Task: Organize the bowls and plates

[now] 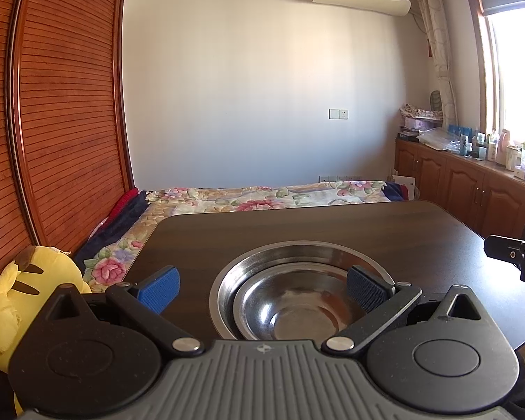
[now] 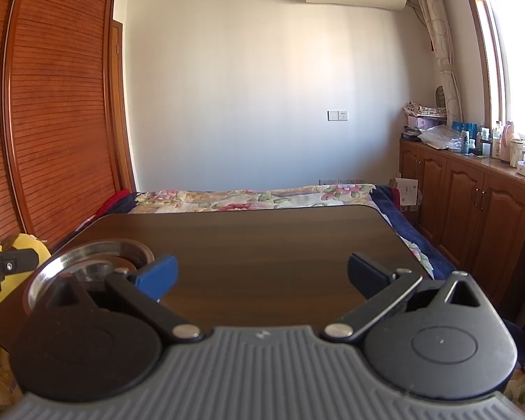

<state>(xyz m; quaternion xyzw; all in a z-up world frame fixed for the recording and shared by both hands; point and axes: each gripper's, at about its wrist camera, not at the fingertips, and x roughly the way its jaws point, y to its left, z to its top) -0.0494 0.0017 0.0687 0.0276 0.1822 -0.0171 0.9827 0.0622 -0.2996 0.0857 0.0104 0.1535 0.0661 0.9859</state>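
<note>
A shiny steel bowl [image 1: 297, 309] sits nested inside a wider, shallower steel plate [image 1: 299, 253] on the dark wood-grain surface [image 1: 332, 224]; nothing lies in the bowl. My left gripper [image 1: 262, 288] is spread wide and holds nothing, its ribbed blue pads [image 1: 159, 288] flanking the stack, the right one over the bowl's rim. My right gripper [image 2: 262, 274] is also wide and empty over bare surface, with the stack at ten o'clock. A flowered bed [image 1: 248, 197] lies beyond at twelve o'clock.
</note>
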